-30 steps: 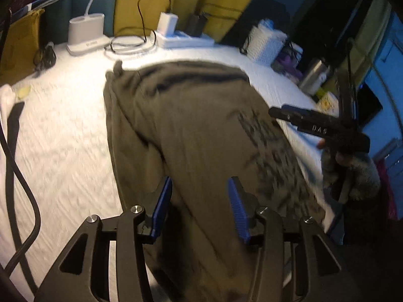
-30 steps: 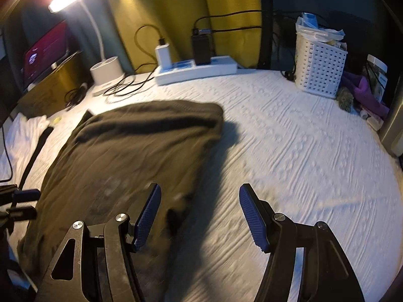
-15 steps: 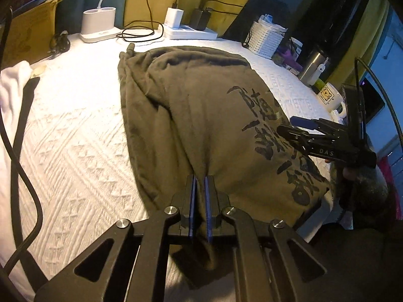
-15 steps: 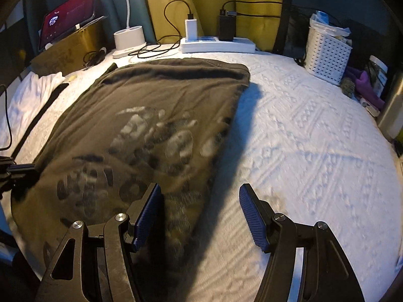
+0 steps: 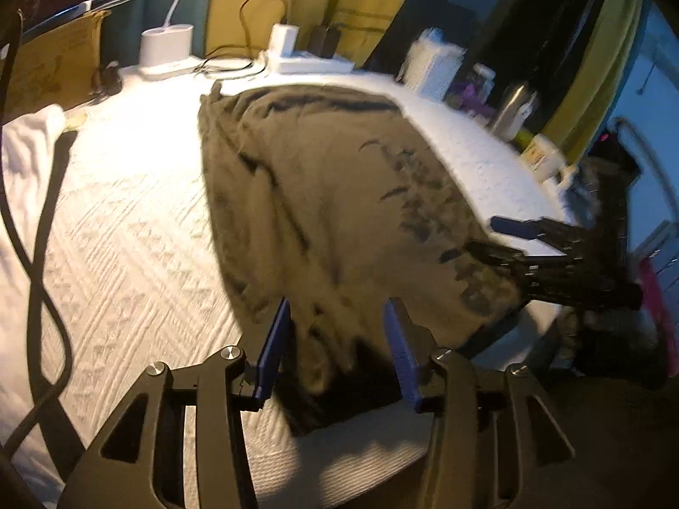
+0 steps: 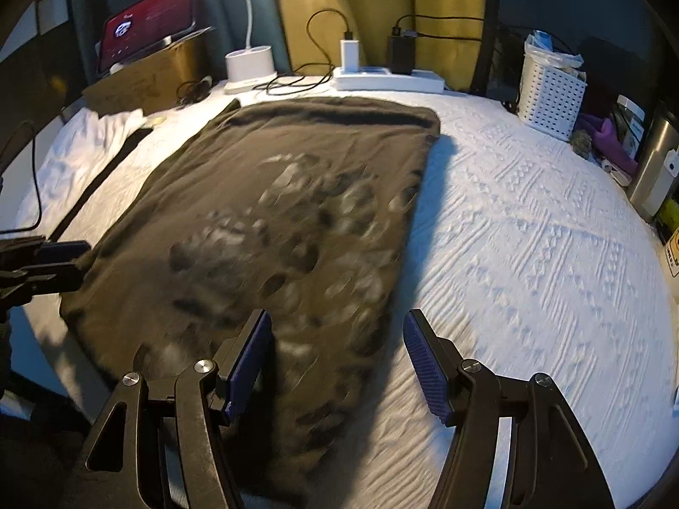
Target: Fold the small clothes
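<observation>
**Olive T-shirt lies flat on a white bed between two grippers with fingers apart**

A dark olive T-shirt (image 6: 271,212) with a faded printed design lies spread face up on a white textured bedspread (image 6: 530,254), its near hem at the edge of the bed. It appears laid out flat so it can be folded; no fold is made yet.

The left gripper (image 5: 337,348) points down at the near hem. Its blue fingers (image 5: 273,348) are opening, with a bunched bit of hem between them but not pinched. The right gripper (image 6: 337,364) hovers over the shirt's right edge, fingers well apart and holding nothing, likely placed to take that side.

Along the far edge of the bed stand a white lamp base (image 6: 250,65), a white power strip (image 6: 388,80) with chargers plugged in, and a white perforated basket (image 6: 551,97). All sit well apart from the shirt. A black cable (image 5: 38,275) trails across the bedspread to the left and could snag a sweeping hand.
</observation>
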